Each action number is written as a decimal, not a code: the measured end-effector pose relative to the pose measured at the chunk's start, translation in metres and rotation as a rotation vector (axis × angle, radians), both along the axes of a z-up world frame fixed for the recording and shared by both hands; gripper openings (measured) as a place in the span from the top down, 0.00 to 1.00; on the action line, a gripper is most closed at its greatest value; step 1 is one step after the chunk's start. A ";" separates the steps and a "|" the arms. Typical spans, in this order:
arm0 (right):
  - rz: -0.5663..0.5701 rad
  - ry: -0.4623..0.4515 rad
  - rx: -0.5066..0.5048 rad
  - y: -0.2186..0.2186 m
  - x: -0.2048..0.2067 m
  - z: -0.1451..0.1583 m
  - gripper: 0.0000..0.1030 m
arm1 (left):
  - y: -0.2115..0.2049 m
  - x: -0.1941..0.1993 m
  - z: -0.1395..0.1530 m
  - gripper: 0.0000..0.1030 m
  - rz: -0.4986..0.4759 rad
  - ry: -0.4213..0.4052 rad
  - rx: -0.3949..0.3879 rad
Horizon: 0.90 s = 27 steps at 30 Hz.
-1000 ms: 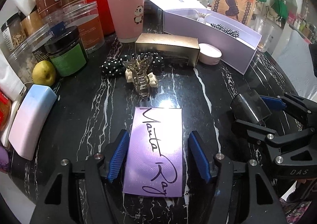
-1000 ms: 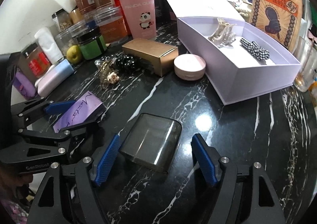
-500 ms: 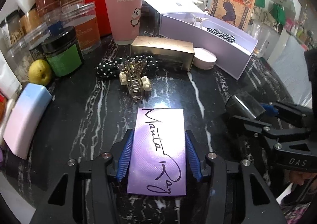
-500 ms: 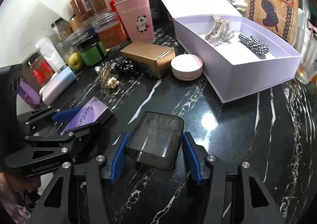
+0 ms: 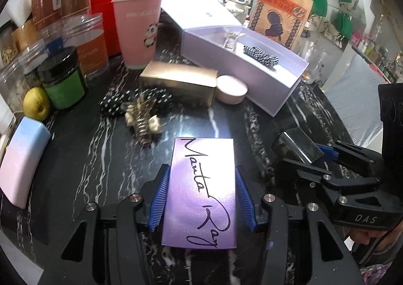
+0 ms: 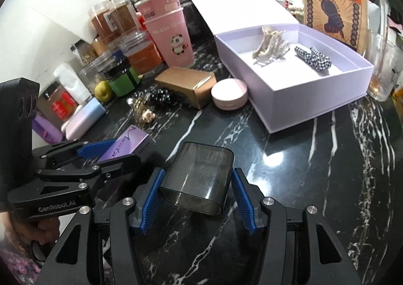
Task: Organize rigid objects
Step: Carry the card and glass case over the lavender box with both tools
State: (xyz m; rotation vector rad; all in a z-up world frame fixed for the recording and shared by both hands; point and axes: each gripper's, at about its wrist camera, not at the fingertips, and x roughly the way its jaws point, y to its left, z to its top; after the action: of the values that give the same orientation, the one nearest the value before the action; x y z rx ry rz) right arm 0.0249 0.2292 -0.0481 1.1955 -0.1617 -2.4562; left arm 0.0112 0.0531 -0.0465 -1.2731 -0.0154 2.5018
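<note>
We held a gripper in each hand over the black marble table [image 6: 314,184]. Our left gripper [image 5: 201,199] was pinching a flat purple box [image 5: 204,184] with a handwritten name across its lid; the blue pads [image 5: 161,199] pressed against both long sides of it. Our right gripper [image 6: 196,197] was closed partway on a smoky transparent case [image 6: 199,179], its blue pads [image 6: 151,199] against the two sides of the case, which tilted up out of the jaws. In the left wrist view that case [image 5: 297,144] showed just to the right of the purple box, and in the right wrist view the purple box [image 6: 126,146] sat just to the left of the case, the two grippers side by side. Farther back stood an open lilac box [image 6: 314,98] with its lid folded back; inside it lay a pale hair claw [image 6: 269,48] and a black-and-white checked hair tie [image 6: 312,57], apart from each other. Just in front of the lilac box lay a round pink compact [image 6: 229,95], touching or nearly touching a gold carton [image 6: 186,83]. Beside the carton lay a dotted black scrunchie [image 6: 158,96] and a gold hair claw [image 6: 143,108]. Behind them stood stacked pink paper cups [image 6: 171,33], a dark jar with a green label [image 6: 123,78], clear tubs with brown contents [image 6: 143,53] and a small yellow-green fruit [image 6: 103,90].
</note>
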 end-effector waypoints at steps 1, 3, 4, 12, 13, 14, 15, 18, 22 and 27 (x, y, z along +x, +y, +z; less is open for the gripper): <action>-0.005 0.003 -0.003 0.002 0.000 0.002 0.47 | 0.003 0.000 0.002 0.51 -0.006 0.005 -0.001; -0.015 0.006 -0.008 0.007 0.001 0.004 0.47 | 0.009 0.000 0.005 0.51 -0.018 0.013 -0.001; -0.020 0.013 -0.010 0.010 0.002 0.007 0.47 | 0.012 0.000 0.006 0.51 -0.026 0.017 0.001; -0.094 0.050 0.007 0.036 0.011 0.023 0.47 | 0.039 -0.006 0.022 0.51 -0.104 0.043 0.017; -0.105 0.054 0.011 0.040 0.013 0.025 0.47 | 0.044 -0.007 0.024 0.51 -0.117 0.049 0.017; -0.115 0.057 0.014 0.044 0.015 0.026 0.47 | 0.049 -0.007 0.026 0.51 -0.131 0.055 0.016; -0.129 0.060 0.018 0.048 0.017 0.027 0.47 | 0.054 -0.009 0.027 0.51 -0.143 0.057 0.014; -0.163 0.063 0.020 0.059 0.021 0.030 0.47 | 0.068 -0.010 0.032 0.51 -0.179 0.067 0.017; -0.214 0.077 0.018 0.074 0.029 0.035 0.47 | 0.084 -0.009 0.040 0.51 -0.229 0.080 0.011; -0.252 0.083 0.013 0.087 0.036 0.039 0.47 | 0.104 -0.008 0.051 0.51 -0.287 0.115 0.004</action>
State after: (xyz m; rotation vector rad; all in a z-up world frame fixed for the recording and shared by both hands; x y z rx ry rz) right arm 0.0612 0.3165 -0.0089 1.1365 -0.2887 -2.7222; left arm 0.0036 0.1572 0.0047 -1.0451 0.1773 2.3201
